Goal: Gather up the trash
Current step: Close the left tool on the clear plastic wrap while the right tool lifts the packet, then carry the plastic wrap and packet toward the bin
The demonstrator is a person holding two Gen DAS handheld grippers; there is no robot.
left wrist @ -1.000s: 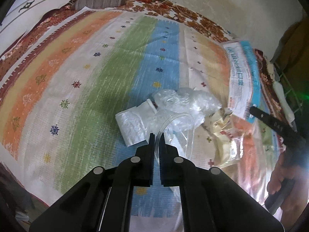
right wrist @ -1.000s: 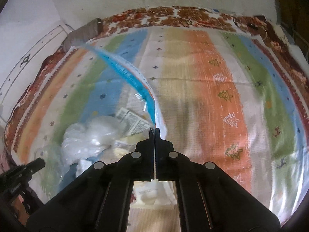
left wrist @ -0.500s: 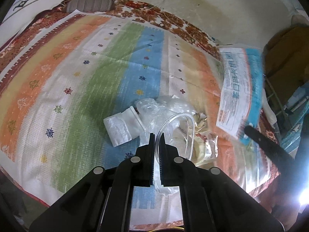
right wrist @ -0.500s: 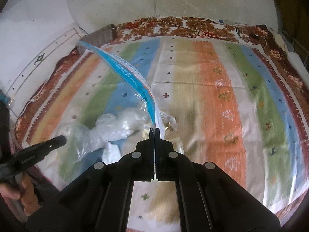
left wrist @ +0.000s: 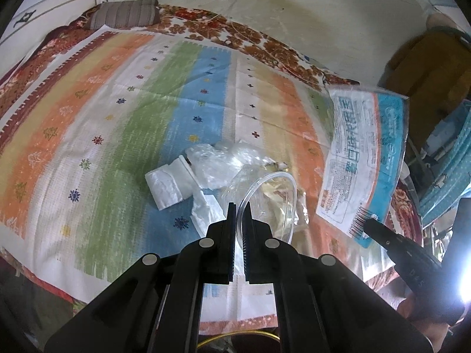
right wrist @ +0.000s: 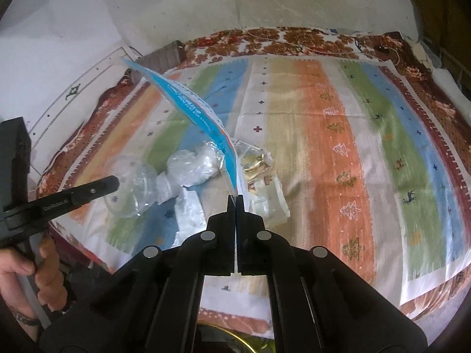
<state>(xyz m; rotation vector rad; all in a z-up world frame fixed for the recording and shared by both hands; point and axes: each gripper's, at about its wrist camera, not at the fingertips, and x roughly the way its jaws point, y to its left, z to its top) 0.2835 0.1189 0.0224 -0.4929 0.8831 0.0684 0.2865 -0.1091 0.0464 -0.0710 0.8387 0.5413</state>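
My left gripper (left wrist: pixel 239 206) is shut on the rim of a clear plastic cup (left wrist: pixel 269 203) and holds it above the striped bedspread (left wrist: pixel 117 123). My right gripper (right wrist: pixel 235 198) is shut on a flat blue-and-white printed plastic package (right wrist: pixel 203 120), held edge-on above the bed; it also shows in the left wrist view (left wrist: pixel 365 158). On the bed lie a white wrapper (left wrist: pixel 170 185), crumpled clear plastic (left wrist: pixel 217 161) and a yellowish packet (right wrist: pixel 259 176). The cup also shows in the right wrist view (right wrist: pixel 132 188).
A brown striped pillow (left wrist: pixel 126 17) lies at the head of the bed by the white wall. A floral sheet (right wrist: pixel 294 41) borders the bedspread. Blue fabric and furniture (left wrist: pixel 441 161) stand past the bed's right side.
Both grippers have lifted and drawn back from the bed with the cup and the package held. The trash pile on the bed looks smaller and farther away.
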